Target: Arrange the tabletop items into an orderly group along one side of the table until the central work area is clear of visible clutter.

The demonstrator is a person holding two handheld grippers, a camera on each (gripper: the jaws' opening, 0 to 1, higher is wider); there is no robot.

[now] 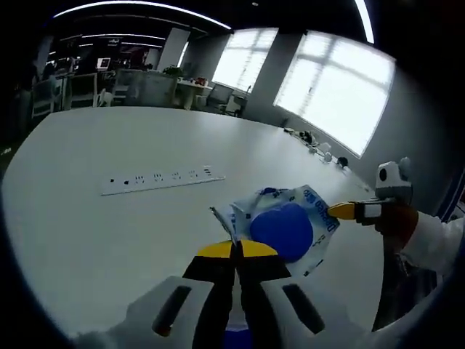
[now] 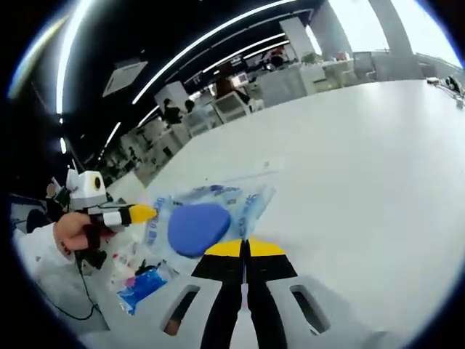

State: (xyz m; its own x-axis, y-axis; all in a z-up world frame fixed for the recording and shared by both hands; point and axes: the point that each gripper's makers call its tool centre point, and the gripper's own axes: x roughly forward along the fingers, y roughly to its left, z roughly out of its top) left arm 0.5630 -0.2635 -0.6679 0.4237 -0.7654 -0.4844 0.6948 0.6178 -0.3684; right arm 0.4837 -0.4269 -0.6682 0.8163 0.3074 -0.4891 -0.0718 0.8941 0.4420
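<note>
A clear plastic packet with blue print (image 1: 290,218) holds a round blue pad (image 1: 283,231). My left gripper (image 1: 236,249) is shut on the packet's near corner, its yellow tips pressed together. My right gripper (image 1: 343,211) comes in from the right and pinches the opposite edge. In the right gripper view, the same packet (image 2: 211,211) with its blue pad (image 2: 197,227) hangs between my right gripper (image 2: 245,248), shut on its edge, and my left gripper (image 2: 142,213) at the left. A white power strip (image 1: 163,179) lies flat on the white table (image 1: 87,240) beyond the packet.
Small dark and white items (image 1: 320,147) sit along the table's far right edge. More blue packets (image 2: 143,286) lie low at the left in the right gripper view. A person's sleeve (image 1: 436,243) is at the right. Desks and chairs (image 1: 87,87) stand beyond the table.
</note>
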